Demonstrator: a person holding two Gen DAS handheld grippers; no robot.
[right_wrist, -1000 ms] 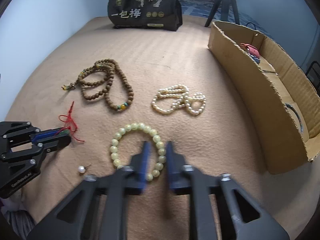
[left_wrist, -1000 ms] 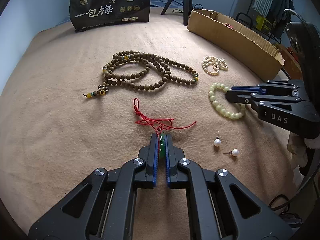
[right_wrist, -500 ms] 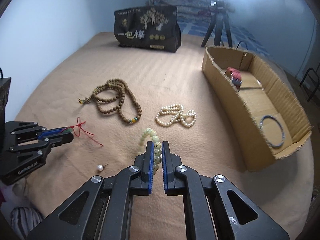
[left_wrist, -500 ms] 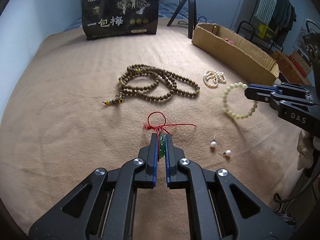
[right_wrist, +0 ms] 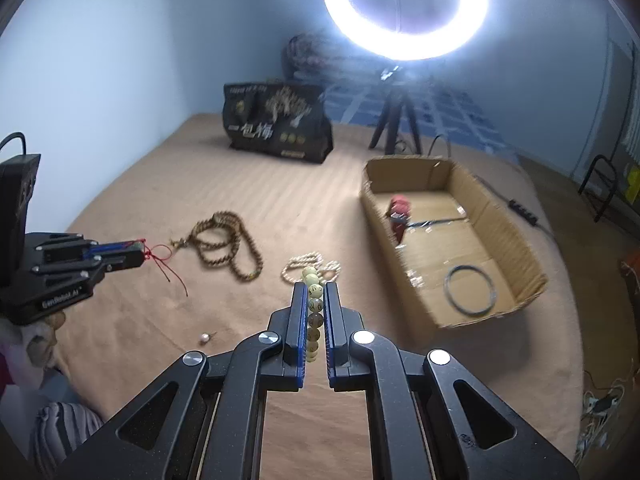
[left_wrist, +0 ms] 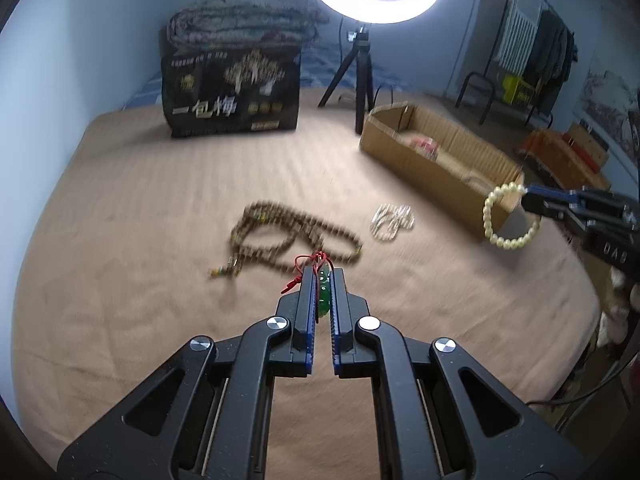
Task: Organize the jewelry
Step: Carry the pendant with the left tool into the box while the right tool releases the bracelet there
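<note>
The left gripper (left_wrist: 323, 280) pinches a green pendant (left_wrist: 324, 294) on red cord, lifted above the tan blanket (left_wrist: 120, 280). The right gripper (right_wrist: 315, 292) clamps a pale bead bracelet (right_wrist: 314, 312). Rightward, the cardboard box (right_wrist: 516, 240) holds a red item (right_wrist: 400, 210) and a metal bangle (right_wrist: 470, 289). The right gripper's side reads "DAS".

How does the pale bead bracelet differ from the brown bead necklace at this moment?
The pale bead bracelet hangs in the air from the shut right gripper; the brown bead necklace lies on the blanket. The bracelet is one short loop, the necklace several long coils. Both are strung round beads.
</note>
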